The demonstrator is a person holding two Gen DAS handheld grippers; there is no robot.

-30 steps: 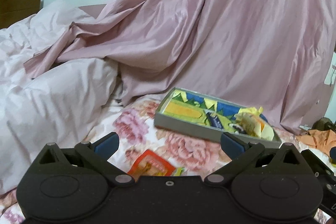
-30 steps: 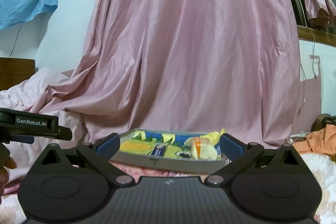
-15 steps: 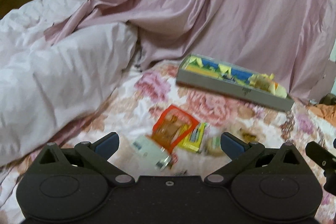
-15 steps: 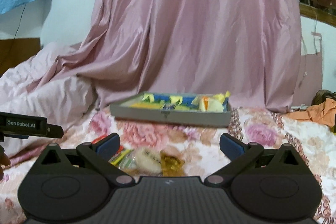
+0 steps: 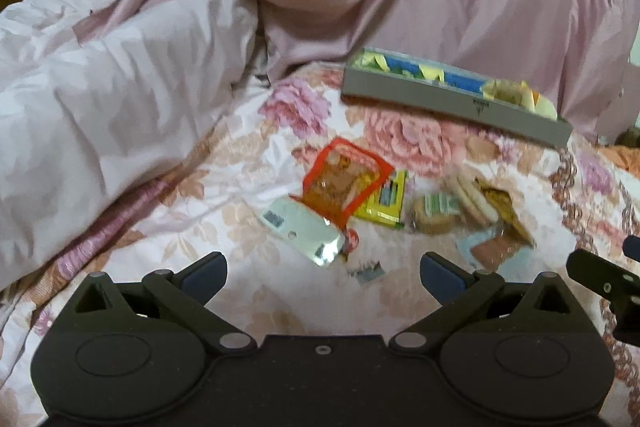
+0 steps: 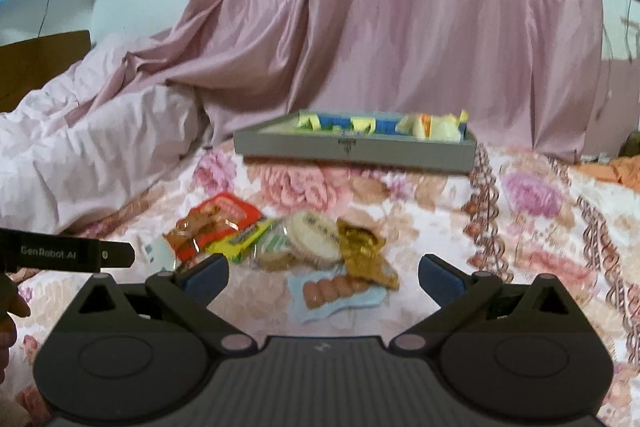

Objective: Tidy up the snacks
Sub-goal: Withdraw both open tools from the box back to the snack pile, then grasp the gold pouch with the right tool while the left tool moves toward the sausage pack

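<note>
At the bottom of each wrist view, the left gripper (image 5: 323, 273) and the right gripper (image 6: 323, 275) are hanging with their blue-padded jaws spread wide and nothing between them. Just beyond them, in the middle of both frames, a loose pile of snacks is lying on the floral bedspread (image 5: 248, 155): a white packet (image 5: 302, 231) is sitting nearest in the left view, with a red-edged packet (image 5: 344, 181) overlapping its far end and a yellow packet (image 5: 386, 199) touching that one's right side. In the right view a round white wafer pack (image 6: 314, 237) is resting beside a gold wrapper (image 6: 364, 251), with a pale blue sausage pack (image 6: 336, 291) just in front. Farther back, the grey tray (image 6: 356, 147) is sitting on the bedspread, already holding colourful packets, and a pink curtain (image 6: 400, 27) is filling the upper frame behind it.
</note>
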